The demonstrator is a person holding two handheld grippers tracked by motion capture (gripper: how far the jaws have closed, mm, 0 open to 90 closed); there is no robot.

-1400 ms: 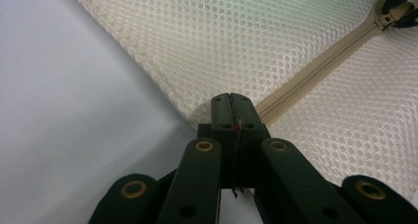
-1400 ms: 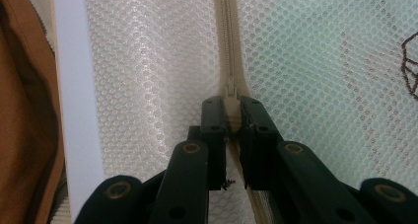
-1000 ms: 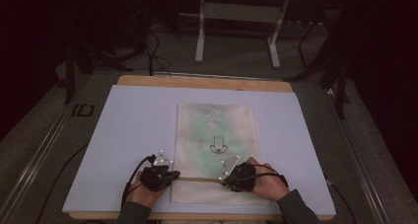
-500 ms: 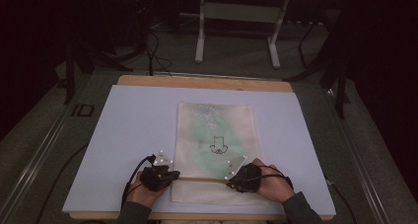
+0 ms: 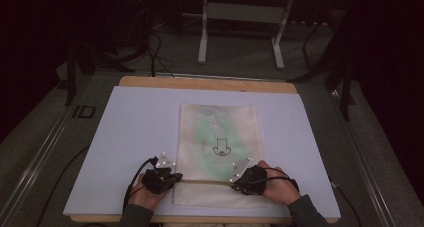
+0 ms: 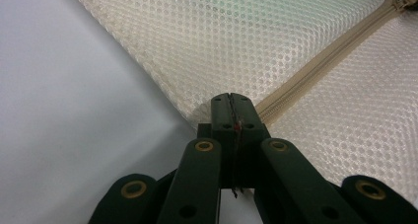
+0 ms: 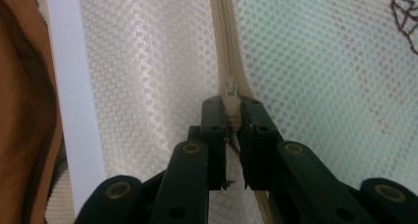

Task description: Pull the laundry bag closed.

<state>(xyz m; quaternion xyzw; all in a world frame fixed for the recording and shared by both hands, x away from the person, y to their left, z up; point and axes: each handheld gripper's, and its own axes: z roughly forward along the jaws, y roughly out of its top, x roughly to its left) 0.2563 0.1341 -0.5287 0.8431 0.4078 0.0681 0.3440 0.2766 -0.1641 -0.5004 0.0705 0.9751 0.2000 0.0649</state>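
So far I have both ends of the job gripped, and the run itself looks barely begun. The cream mesh zipper pouch [image 5: 219, 149], with something pale green showing through its netting and a small dark emblem on it, lies flat in the lower middle of the high view on the pale lilac table mat [image 5: 125, 132]. Its beige zipper [image 6: 315, 71] crosses the pouch near the bottom edge of that frame.

My left gripper [image 5: 167, 176] sits at the pouch's lower left, jaws pressed together on the corner of the mesh right where the zipper tape ends; in the left gripper view [image 6: 231, 103] the fabric edge disappears between the tips at frame centre.

My right gripper [image 5: 243, 179] is at the lower right of the pouch. In the right gripper view [image 7: 231, 108] its jaws stand narrow and pinch the small cream zipper pull [image 7: 230, 93], which sits in the upper middle of that frame.

Judging from this, the anchoring and the catching of the pull are done. What is left is nearly the whole travel of the slider along the track towards the left gripper. Whether the teeth behind the pull are open or closed I cannot tell.
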